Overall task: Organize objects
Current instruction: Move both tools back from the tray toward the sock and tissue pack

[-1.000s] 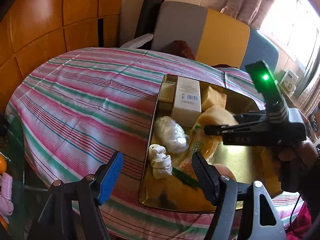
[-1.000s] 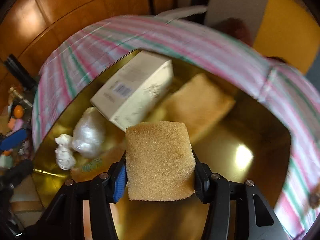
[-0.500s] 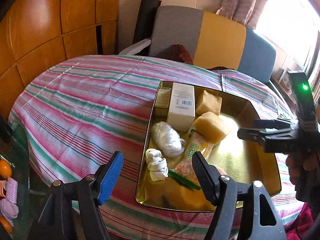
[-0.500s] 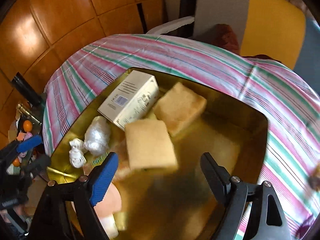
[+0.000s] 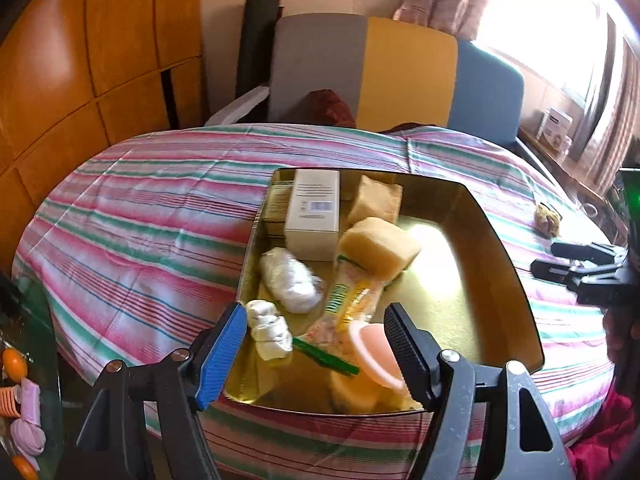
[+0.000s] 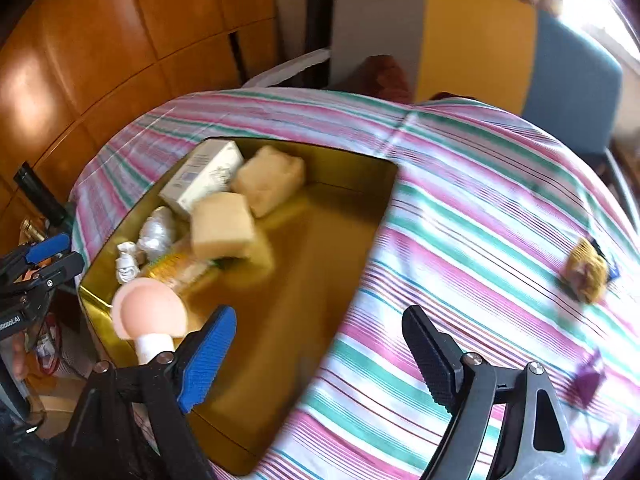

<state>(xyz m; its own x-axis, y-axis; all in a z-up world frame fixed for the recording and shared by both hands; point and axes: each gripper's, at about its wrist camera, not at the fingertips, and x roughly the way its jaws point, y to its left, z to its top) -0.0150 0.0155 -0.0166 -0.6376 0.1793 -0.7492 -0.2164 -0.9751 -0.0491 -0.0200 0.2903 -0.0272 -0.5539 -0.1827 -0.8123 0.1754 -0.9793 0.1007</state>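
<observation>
A gold tray [image 5: 440, 288] [image 6: 300, 280] sits on the striped tablecloth. In it lie a white box [image 5: 314, 208] [image 6: 204, 176], two tan sponges, one at the back [image 5: 374, 200] [image 6: 268, 180] and one nearer [image 5: 376, 248] [image 6: 222, 226] resting on a yellow packet [image 5: 348, 300], plus a white wrapped bundle [image 5: 290, 280], a white cloth knot [image 5: 268, 330] and a pink round piece [image 5: 372, 348] [image 6: 150, 312]. My left gripper [image 5: 313, 316] [image 6: 72, 252] hangs open over the tray's near end. My right gripper [image 6: 318, 316] [image 5: 546, 258] is open and empty over the tray's right rim.
A yellowish crumpled thing [image 6: 586, 270] [image 5: 547, 220] and a small purple item [image 6: 588, 380] lie on the cloth right of the tray. A grey, yellow and blue chair back [image 5: 400, 72] stands behind the table. A glass side surface with small items [image 5: 24, 400] is at the left.
The right gripper opened and let go of the sponge, which now lies in the tray beside the box. That gripper drew back to the right, off the tray. The left gripper rose slightly.
</observation>
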